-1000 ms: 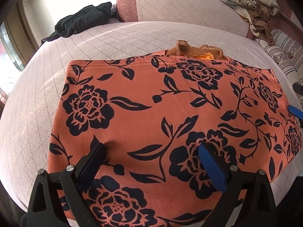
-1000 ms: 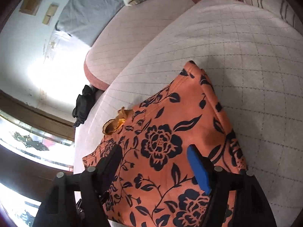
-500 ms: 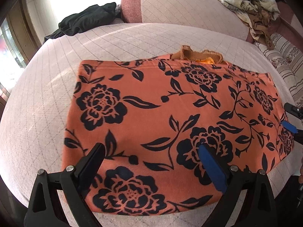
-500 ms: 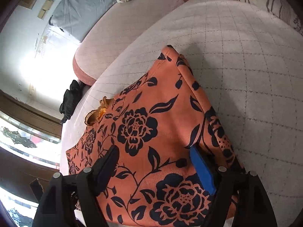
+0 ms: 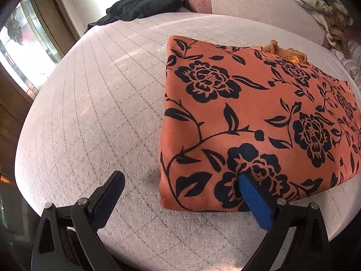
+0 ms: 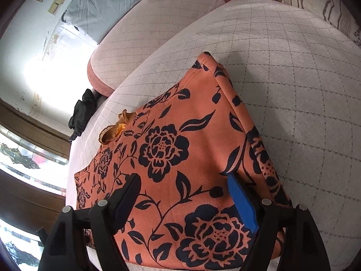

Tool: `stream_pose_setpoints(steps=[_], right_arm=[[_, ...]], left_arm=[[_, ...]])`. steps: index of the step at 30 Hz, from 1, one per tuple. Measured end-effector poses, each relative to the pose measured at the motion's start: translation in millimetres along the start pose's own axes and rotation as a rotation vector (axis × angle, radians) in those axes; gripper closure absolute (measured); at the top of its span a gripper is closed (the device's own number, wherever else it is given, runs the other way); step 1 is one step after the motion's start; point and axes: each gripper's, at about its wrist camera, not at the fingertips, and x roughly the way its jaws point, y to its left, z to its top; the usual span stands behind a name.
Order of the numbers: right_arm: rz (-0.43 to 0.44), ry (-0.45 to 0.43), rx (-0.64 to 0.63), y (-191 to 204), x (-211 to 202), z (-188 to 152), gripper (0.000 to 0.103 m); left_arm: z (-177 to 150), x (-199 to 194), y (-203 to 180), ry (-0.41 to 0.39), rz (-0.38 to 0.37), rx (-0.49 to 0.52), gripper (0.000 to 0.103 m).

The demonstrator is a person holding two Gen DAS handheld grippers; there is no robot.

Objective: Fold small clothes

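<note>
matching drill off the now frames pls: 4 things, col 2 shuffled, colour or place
1. floral garment
2. bundled garment
3. patterned blanket
4. left claw

a. black, at the cushion's far edge by the window
b. orange with dark flowers, lying flat
c. cream and brown, heaped far right
d. open, astride the orange cloth's near left corner

Pairs: 1-b, 2-a, 3-c, 4-d
</note>
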Motion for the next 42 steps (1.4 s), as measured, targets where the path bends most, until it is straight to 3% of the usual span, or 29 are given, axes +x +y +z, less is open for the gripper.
stream_pose_setpoints(steps=[5,16,20,23,24,26,29,34,37,42], right_arm=[[0.006,-0.003,-0.006,-1,0,-1,0.021],[-0.021,0.009,0.003,10,-8,1,0.021],[0.081,0.005,-0.084,50,-28,-12,0.021],[0.144,0.059,-0.153,72,-22,-30,0.02],[0.145,0.092,-0.154,70,-12,-37,0.02],[0.047,0.181,-0.107,52,17,-49,0.021],[0.072,0.142,-0.075,51,10,-52,0.021],[0.117,0.113,-0.157,75,-4,-47,0.02],[0.019,0.175,-0.108,54,20,-50,0.018],[0.081,0.133,-0.105,67,4,-47,0.018]], left_arm=[[-3,6,10,0.021,-0.043,-0.064,0.002],[-3,6,12,0.023,-0.048,-0.064,0.002],[-6,6,9,0.02,-0.041,-0.064,0.002],[-7,6,8,0.019,-0.041,-0.064,0.002],[-7,6,7,0.02,-0.042,-0.064,0.002],[-7,5,8,0.023,-0.044,-0.061,0.002],[-6,4,10,0.021,-0.04,-0.05,0.002],[-5,5,8,0.019,-0.037,-0.059,0.002],[-5,5,9,0.023,-0.04,-0.054,0.002],[-5,6,10,0.023,-0.042,-0.059,0.002]])
